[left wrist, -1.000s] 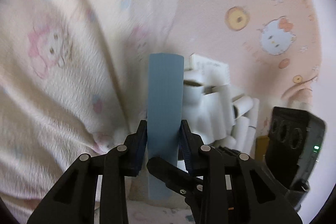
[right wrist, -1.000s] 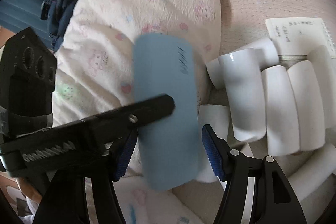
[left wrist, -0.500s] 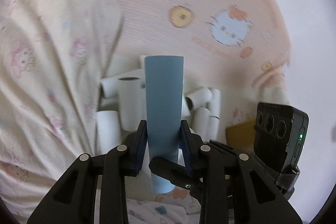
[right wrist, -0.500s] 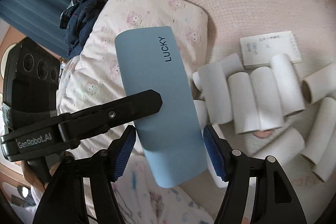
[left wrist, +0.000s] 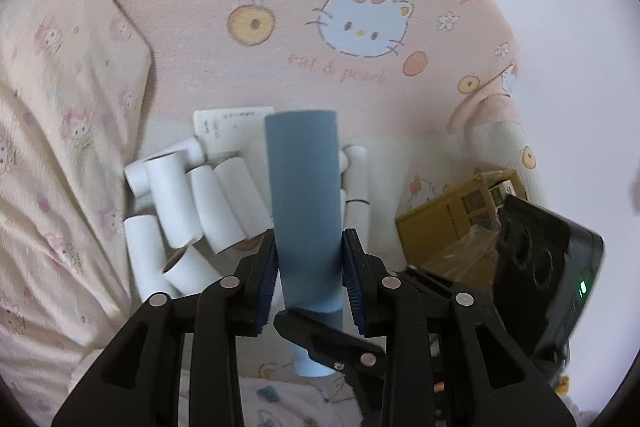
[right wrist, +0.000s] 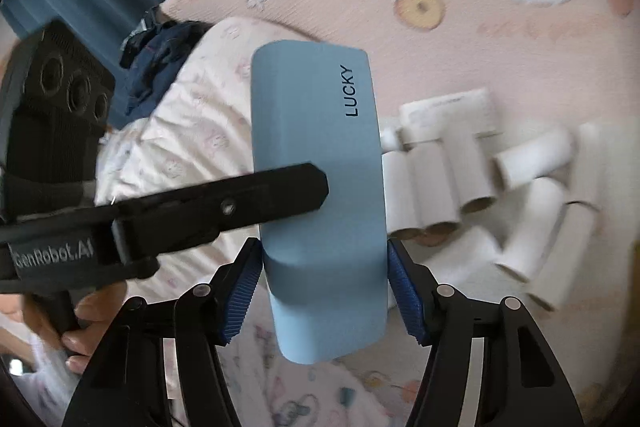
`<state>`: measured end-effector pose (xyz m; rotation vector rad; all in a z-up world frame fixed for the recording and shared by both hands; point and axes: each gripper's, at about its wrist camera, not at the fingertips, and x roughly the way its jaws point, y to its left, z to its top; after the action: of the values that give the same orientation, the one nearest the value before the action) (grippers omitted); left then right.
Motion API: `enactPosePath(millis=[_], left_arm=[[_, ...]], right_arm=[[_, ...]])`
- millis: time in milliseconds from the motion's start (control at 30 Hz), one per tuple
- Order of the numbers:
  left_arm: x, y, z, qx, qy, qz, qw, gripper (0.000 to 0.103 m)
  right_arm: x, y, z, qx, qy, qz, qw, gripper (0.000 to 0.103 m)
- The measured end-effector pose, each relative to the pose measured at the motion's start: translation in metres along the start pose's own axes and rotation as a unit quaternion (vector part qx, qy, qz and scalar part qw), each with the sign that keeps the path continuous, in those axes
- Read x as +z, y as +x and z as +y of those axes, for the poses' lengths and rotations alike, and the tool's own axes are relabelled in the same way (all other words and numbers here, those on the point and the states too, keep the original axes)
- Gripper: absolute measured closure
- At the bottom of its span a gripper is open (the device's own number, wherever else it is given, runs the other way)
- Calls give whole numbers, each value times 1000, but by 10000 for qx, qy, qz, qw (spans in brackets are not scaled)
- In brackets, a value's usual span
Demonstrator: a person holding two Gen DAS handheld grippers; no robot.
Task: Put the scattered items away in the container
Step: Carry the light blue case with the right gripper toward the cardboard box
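Observation:
A light blue case marked LUCKY (left wrist: 304,187) (right wrist: 320,167) hangs above the pink bedsheet, between both grippers. My left gripper (left wrist: 310,267) clamps its flat faces near the lower end; its jaws are opening slightly while the pads still touch. My right gripper (right wrist: 326,287) spans the case's width, its jaws closing, blue pads against both long edges. One left gripper finger (right wrist: 260,199) lies across the case's face. Several white paper tubes (left wrist: 200,203) (right wrist: 480,187) lie scattered on the sheet beyond. An open cardboard box (left wrist: 452,219) sits to the right.
A cream patterned quilt (left wrist: 48,147) (right wrist: 180,131) is bunched on the left. A white printed card (left wrist: 228,127) (right wrist: 448,111) lies behind the tubes. Dark blue clothing (right wrist: 160,59) rests past the quilt. A person's hand (right wrist: 92,311) holds the left gripper's handle.
Both grippers rose and swung with the case from over the quilt toward the tubes; the cardboard box came into view. The right pads, apart from the case before, now touch its edges.

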<state>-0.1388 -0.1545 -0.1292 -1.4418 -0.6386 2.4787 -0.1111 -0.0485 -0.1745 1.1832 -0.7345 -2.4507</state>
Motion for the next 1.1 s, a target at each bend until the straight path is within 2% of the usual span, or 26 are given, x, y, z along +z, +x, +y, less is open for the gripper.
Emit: enactPosePath(millis=[100, 233, 333, 433, 700, 933, 1100], left_arm=[[2, 4, -16, -20, -26, 7, 10000, 63], [3, 8, -38, -227, -64, -49, 9997, 62], [5, 13, -59, -342, -19, -59, 9994, 61], [7, 16, -86, -450, 137, -106, 9988, 60], [12, 26, -152, -750, 497, -179, 9958, 60], [12, 46, -218, -1100, 896, -16, 9899, 60], [5, 70, -267, -1329, 1157, 179, 9842, 60]], right_arm=[[-3, -17, -1, -422, -2, -122, 9990, 43], [-6, -44, -10, -734, 73, -349, 9967, 43], [-8, -67, -12, -1257, -55, -521, 9907, 43], [-9, -89, -18, -1564, -32, -671, 9854, 43], [-13, -147, -45, -1946, 313, -1122, 9739, 43], [-28, -197, -74, -2330, 698, -1505, 9582, 43], [-47, -233, -104, -2598, 1014, -1618, 9466, 43]])
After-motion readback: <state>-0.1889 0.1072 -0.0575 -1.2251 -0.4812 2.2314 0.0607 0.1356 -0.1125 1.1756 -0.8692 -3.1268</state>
